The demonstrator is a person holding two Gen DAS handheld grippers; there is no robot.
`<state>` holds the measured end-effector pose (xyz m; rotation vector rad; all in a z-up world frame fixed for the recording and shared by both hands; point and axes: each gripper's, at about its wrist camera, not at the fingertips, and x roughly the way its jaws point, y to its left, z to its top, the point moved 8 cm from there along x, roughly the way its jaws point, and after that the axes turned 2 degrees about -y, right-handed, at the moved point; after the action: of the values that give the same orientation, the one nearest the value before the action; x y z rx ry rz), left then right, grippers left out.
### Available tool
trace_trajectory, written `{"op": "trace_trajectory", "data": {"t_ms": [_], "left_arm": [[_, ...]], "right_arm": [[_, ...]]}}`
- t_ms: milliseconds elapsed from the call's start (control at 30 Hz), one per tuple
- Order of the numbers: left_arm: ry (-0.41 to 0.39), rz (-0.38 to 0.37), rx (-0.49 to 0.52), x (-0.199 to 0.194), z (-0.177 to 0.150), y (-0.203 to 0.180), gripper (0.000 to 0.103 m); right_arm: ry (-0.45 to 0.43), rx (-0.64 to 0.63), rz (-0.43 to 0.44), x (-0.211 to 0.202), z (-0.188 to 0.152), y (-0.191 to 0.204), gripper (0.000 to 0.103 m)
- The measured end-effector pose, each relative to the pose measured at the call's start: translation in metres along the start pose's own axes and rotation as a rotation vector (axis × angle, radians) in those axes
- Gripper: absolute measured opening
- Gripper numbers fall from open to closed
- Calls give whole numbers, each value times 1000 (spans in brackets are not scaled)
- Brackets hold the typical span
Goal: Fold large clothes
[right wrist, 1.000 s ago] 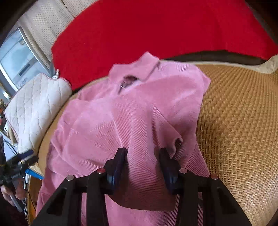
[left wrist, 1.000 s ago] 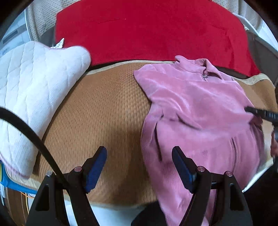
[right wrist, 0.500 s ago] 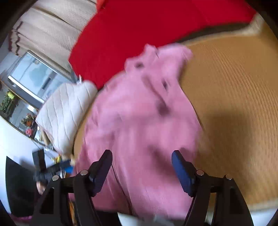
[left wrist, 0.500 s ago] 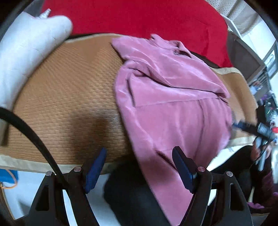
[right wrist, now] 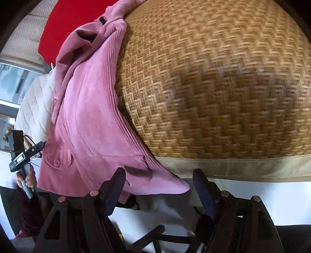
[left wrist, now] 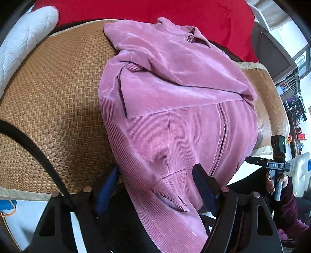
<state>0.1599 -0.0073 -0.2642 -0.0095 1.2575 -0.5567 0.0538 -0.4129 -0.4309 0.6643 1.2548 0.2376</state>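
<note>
A pink corduroy zip jacket (left wrist: 175, 109) lies on a woven tan mat (left wrist: 58, 101), both sleeves folded across its chest, its hem hanging over the near edge. My left gripper (left wrist: 155, 184) is open, its jaws on either side of the hanging hem by a pocket flap. In the right wrist view the jacket (right wrist: 87, 109) lies at the left of the mat (right wrist: 213, 87). My right gripper (right wrist: 158, 184) is open and empty, with the jacket's bottom corner between its fingers at the mat's front edge.
A red cushion (left wrist: 136, 9) runs along the back of the mat. A white quilted pillow (left wrist: 21, 42) lies at the left. The mat has a beige border (right wrist: 233, 169) at the front. Shelves and clutter (left wrist: 295, 109) stand at the far right.
My right gripper let go of the jacket's folded sleeve, opened, and pulled back to the front edge. My left gripper moved right and down to the hanging hem.
</note>
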Motion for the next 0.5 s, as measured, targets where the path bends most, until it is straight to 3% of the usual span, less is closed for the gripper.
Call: {"op": "trace_trajectory", "data": {"t_ms": [33, 167, 400, 500], "left_arm": [[4, 3, 2, 2, -1, -1, 63], [9, 17, 13, 7, -3, -10, 51], [-9, -2, 44, 6, -6, -33, 50], [1, 2, 31, 9, -11, -36, 50]], "right_arm": [[4, -17, 1, 3, -3, 5, 75], [-3, -98, 20, 13, -7, 26, 75], [-101, -150, 232, -8, -5, 65, 75], [-114, -123, 260, -5, 2, 70, 75]]}}
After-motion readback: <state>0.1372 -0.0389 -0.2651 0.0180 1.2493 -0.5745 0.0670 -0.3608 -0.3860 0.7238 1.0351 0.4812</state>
